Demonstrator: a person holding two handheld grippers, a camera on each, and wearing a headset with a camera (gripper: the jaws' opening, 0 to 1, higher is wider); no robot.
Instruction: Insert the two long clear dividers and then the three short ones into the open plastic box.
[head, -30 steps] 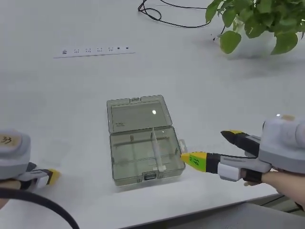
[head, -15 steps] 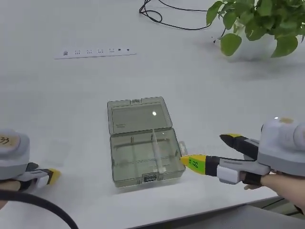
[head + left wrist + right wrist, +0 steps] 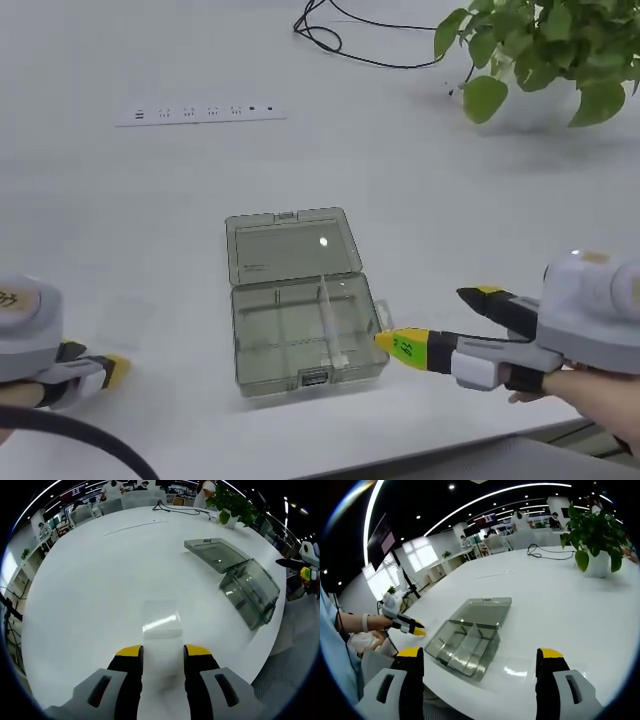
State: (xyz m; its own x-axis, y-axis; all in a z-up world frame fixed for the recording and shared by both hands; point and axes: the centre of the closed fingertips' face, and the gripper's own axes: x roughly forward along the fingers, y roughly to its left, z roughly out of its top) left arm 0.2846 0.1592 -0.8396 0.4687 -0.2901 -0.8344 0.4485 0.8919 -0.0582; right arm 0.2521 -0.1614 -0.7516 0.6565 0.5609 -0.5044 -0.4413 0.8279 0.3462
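The clear grey plastic box (image 3: pixel 262 330) lies open in the middle of the white table, its lid (image 3: pixel 290 243) folded flat behind it. One long clear divider (image 3: pixel 332 322) stands inside, right of centre. My right gripper (image 3: pixel 428 318) hovers open at the box's right side, jaws spread wide and empty; in the right gripper view the box (image 3: pixel 442 642) lies ahead of them. My left gripper (image 3: pixel 93 360) is low at the left, open and empty. Just ahead of its jaws in the left gripper view, flat clear dividers (image 3: pixel 161 620) lie on the table.
A white power strip (image 3: pixel 200 112) lies at the back left. A black cable (image 3: pixel 350 45) and a potted plant (image 3: pixel 545 50) are at the back right. A small clear piece (image 3: pixel 383 308) rests by the box's right wall. The table's front edge is close.
The head camera has tilted slightly, so the picture has slid down. The box, divider and both grippers keep about the same places.
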